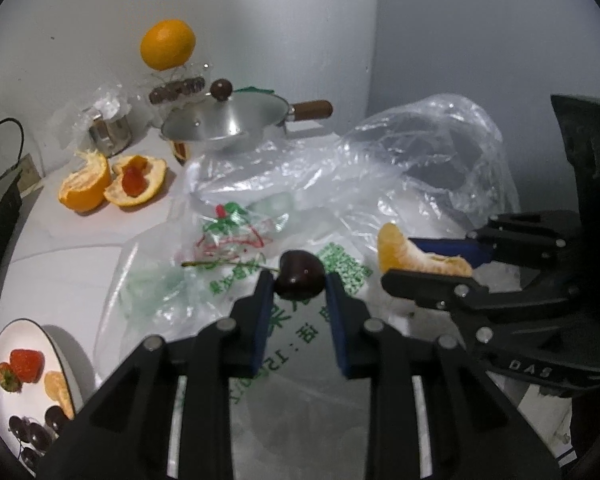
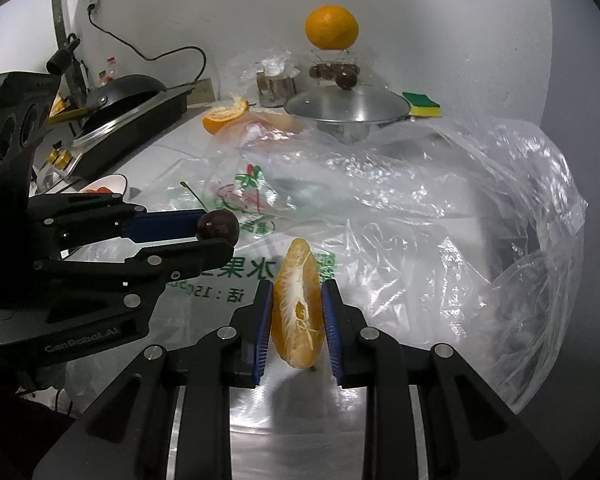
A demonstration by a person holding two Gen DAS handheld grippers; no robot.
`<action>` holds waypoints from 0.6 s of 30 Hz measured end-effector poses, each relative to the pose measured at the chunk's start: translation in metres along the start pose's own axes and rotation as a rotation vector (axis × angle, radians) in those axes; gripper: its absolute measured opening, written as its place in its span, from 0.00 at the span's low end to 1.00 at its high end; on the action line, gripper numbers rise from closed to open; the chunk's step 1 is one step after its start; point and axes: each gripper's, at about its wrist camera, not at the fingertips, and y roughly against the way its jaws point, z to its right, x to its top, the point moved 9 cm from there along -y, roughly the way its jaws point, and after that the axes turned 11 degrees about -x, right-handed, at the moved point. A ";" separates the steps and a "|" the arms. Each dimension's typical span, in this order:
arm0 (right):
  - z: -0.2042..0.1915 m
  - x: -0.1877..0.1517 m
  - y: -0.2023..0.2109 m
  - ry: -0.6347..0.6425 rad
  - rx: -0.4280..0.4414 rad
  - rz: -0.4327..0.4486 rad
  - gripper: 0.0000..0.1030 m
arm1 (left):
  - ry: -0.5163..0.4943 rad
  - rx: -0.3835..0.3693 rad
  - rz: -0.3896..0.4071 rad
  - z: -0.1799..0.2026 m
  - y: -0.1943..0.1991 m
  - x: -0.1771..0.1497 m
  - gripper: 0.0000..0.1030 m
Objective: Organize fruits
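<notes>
Left edge, near: a white plate [image 1: 24,334] with a dark rim carries two strawberries [image 1: 27,362], an orange segment and several dark cherries. Left, farther back: two pieces of orange peel [image 1: 112,182] lie open on the white counter [image 1: 72,236], one cupping a red scrap. Behind them stands a small metal cup [image 1: 110,134] wrapped in clear film. A whole orange [image 1: 168,45] sits raised on a wire stand against the far wall. Just right of the cup, a steel pot [image 1: 228,128] with a domed lid, a dark knob and a brown handle. In the right wrist view a green-and-yellow sponge [image 2: 421,104] lies right of the pot, and a black stove [image 2: 132,128] with a pan stands at far left.

Centre: crumpled clear plastic bags [image 1: 340,184], one printed in green and red, cover the counter. The left gripper [image 1: 300,280] pinches a dark cherry [image 1: 300,278] between its blue pads, above the printed bag; the stem points left.

Right: the right gripper [image 2: 297,312] is clamped on a peeled orange segment [image 2: 298,312], which stands on end between the pads with its tip pointing away from the camera. The two grippers lie side by side, near each other but apart, both over the bags.
</notes>
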 end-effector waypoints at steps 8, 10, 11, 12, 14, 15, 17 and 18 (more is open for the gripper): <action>-0.016 0.006 0.010 0.020 -0.002 0.017 0.26 | 0.001 0.002 0.026 -0.002 0.022 -0.002 0.26; -0.019 0.009 0.010 0.024 -0.002 0.019 0.26 | 0.001 0.003 0.032 -0.002 0.027 -0.002 0.26; -0.021 0.010 0.011 0.026 -0.002 0.021 0.26 | 0.001 0.004 0.036 -0.003 0.030 -0.003 0.26; -0.023 0.011 0.012 0.028 -0.002 0.023 0.26 | 0.001 0.004 0.038 -0.004 0.032 -0.002 0.26; -0.027 0.013 0.015 0.036 -0.003 0.028 0.26 | 0.001 0.004 0.045 -0.005 0.038 -0.003 0.26; -0.029 0.014 0.016 0.038 -0.002 0.031 0.26 | 0.002 0.005 0.049 -0.005 0.040 -0.004 0.26; -0.034 0.017 0.019 0.044 -0.001 0.035 0.26 | 0.003 0.007 0.055 -0.006 0.045 -0.005 0.26; -0.036 0.018 0.019 0.047 -0.001 0.038 0.26 | 0.004 0.008 0.059 -0.007 0.049 -0.006 0.26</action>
